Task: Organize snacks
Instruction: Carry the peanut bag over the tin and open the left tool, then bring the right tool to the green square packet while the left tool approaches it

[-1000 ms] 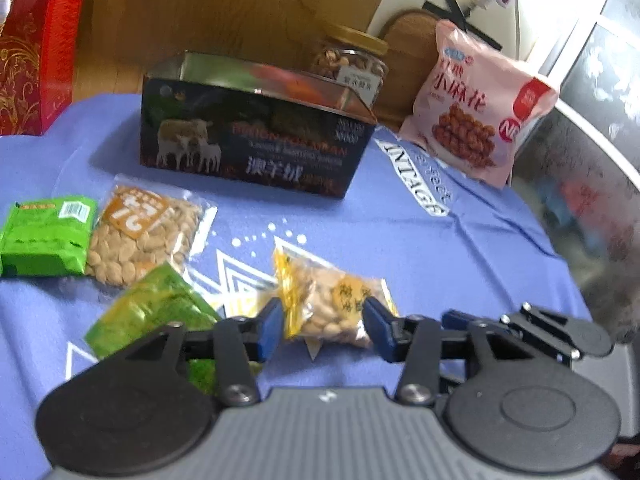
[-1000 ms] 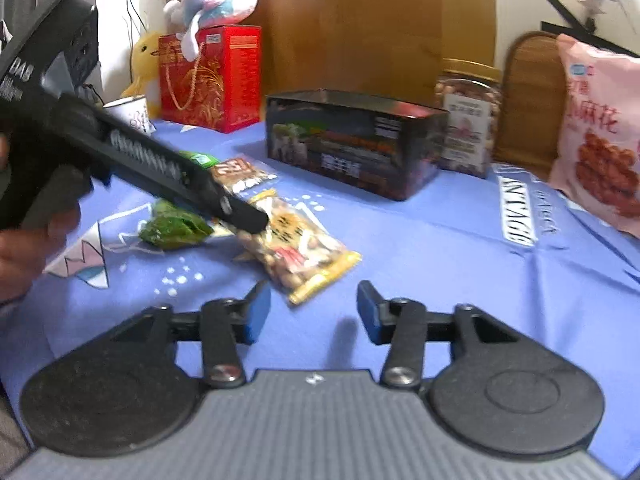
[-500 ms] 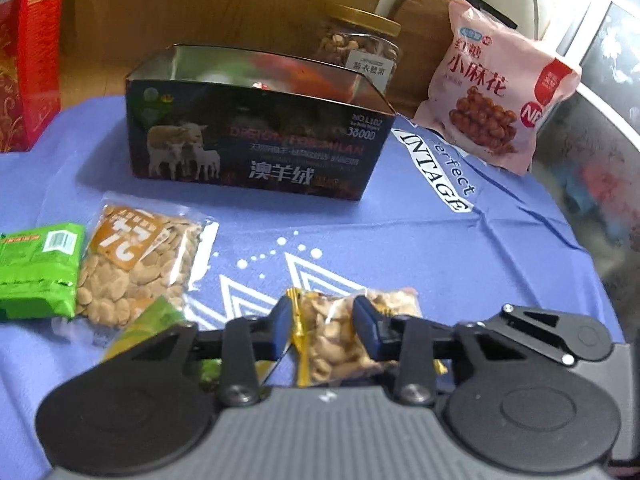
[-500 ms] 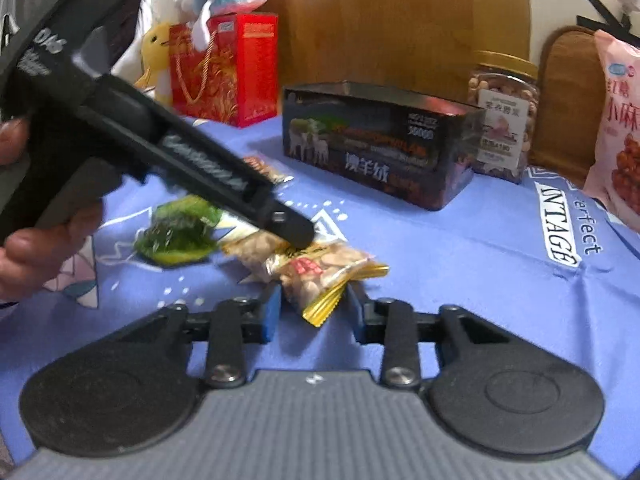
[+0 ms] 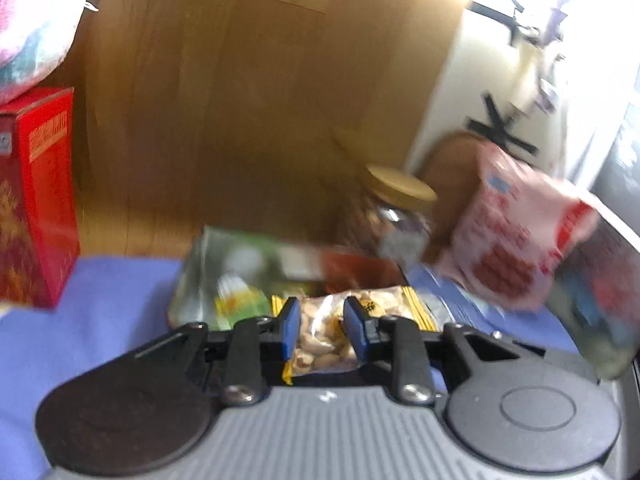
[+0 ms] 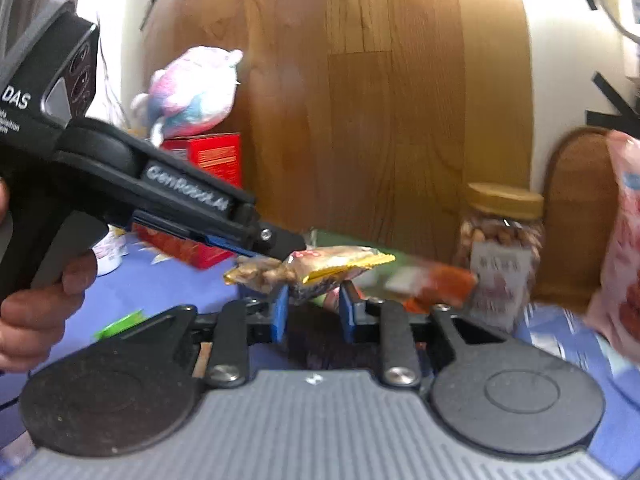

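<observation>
Left wrist view: left gripper (image 5: 319, 330) clamped on the nut packet (image 5: 340, 328), light, crinkly, slippery; right gripper (image 6: 312, 312) closing on its other end; grab mid-body.

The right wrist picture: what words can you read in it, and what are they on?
"DAS": on the back block of the left hand-held gripper.
"GenRobot.AI": along that hand-held gripper's black arm.
Small lines under "DAS": too small to read.
Jar label: blurred, unreadable.
Red box print: blurred.
Nut packet print: blurred.

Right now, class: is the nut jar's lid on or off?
On. The tan lid caps the upright nut jar.
</observation>
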`<state>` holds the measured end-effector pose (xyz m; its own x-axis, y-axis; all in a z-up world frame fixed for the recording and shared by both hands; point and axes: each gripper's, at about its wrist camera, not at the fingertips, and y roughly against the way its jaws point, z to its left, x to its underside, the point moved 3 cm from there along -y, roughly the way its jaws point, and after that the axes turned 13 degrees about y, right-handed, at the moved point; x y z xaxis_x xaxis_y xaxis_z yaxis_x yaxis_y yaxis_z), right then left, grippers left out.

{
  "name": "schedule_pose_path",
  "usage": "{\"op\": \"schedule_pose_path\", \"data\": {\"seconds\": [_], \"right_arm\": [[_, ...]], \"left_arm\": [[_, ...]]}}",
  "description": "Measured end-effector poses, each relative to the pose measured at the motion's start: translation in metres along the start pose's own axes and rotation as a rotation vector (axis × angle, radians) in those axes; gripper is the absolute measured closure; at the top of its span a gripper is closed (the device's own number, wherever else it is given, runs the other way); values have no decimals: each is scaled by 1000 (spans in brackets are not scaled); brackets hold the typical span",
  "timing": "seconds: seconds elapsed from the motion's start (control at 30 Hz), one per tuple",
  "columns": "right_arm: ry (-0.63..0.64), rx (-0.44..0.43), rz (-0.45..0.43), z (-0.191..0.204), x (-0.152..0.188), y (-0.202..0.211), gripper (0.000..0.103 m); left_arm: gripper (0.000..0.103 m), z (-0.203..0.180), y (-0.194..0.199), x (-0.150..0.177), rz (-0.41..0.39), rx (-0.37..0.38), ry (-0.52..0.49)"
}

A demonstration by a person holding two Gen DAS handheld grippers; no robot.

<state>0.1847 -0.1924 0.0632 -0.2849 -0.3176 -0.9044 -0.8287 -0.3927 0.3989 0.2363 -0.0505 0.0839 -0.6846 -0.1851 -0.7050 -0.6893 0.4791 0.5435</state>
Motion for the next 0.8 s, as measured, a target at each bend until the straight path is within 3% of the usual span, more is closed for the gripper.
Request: {"op": "schedule_pose_path", "data": {"seconds": [0.07, 0.2, 0.23, 0.37, 0.47, 0.57, 0.67, 0.73, 0.8], "right_arm": [[19, 20, 13, -2, -3, -20, 73], [45, 49, 98, -4, -2, -58, 68], [39, 67, 101, -6, -1, -59, 64], [-56, 54, 17, -11, 2, -26, 64], [-84, -48, -16, 1, 12, -2, 63], [-131, -222, 86, 19, 28, -10, 63], [-160, -289, 176, 39, 37, -28, 63], [-186, -349, 193, 49, 35, -36, 62], [-185, -411, 190, 65, 28, -39, 62]], "left_arm": [[78, 9, -19, -12, -10, -8, 7], [59, 24, -38, -13, 17, -56, 14], [58, 27, -37, -12, 6, -65, 5], [55, 56, -2, -9, -62, -53, 21], [55, 91, 27, 1, -66, -78, 88], [55, 125, 43, 21, -25, -106, 165], [55, 156, 60, 47, -7, -162, 248], [55, 173, 73, 62, -3, -166, 307], [46, 187, 83, 71, -16, -178, 352]]}}
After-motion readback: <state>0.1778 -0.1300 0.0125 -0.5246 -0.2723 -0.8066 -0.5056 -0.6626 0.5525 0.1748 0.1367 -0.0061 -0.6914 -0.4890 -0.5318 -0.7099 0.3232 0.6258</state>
